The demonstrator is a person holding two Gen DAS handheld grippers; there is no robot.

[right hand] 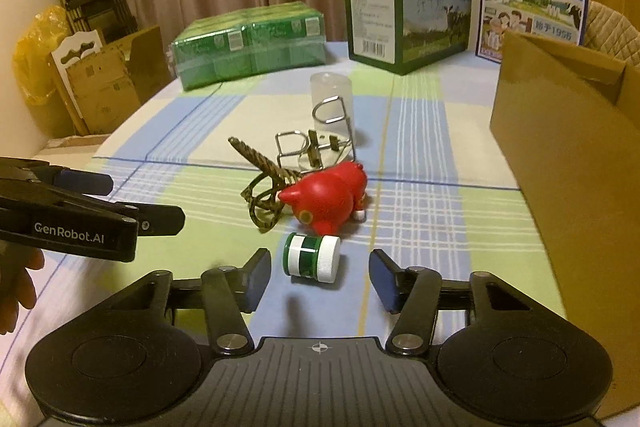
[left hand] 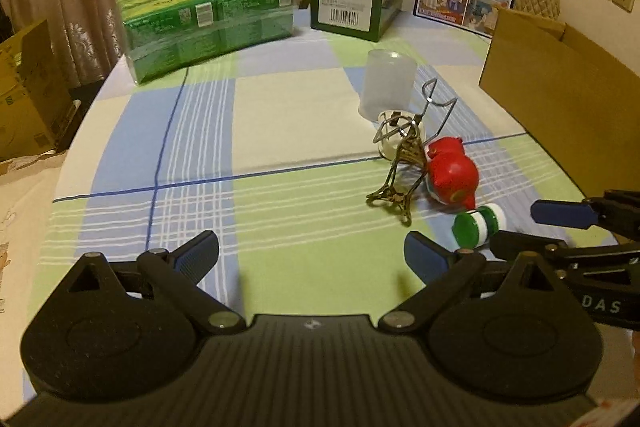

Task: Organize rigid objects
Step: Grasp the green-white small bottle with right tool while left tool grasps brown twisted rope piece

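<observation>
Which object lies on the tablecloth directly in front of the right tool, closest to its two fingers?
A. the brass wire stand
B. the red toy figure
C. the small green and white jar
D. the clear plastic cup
C: the small green and white jar lies on its side just ahead of the open right tool, nearer than the red toy figure.

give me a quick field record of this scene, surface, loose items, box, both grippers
surface: table with a checked cloth
loose items: green-and-white jar on its side, red toy, brass stand, wire clip, clear cup
box: open cardboard box at the right
left gripper: open, nothing between the jaws
right gripper: open, jar just ahead between the pads, not touched
</observation>
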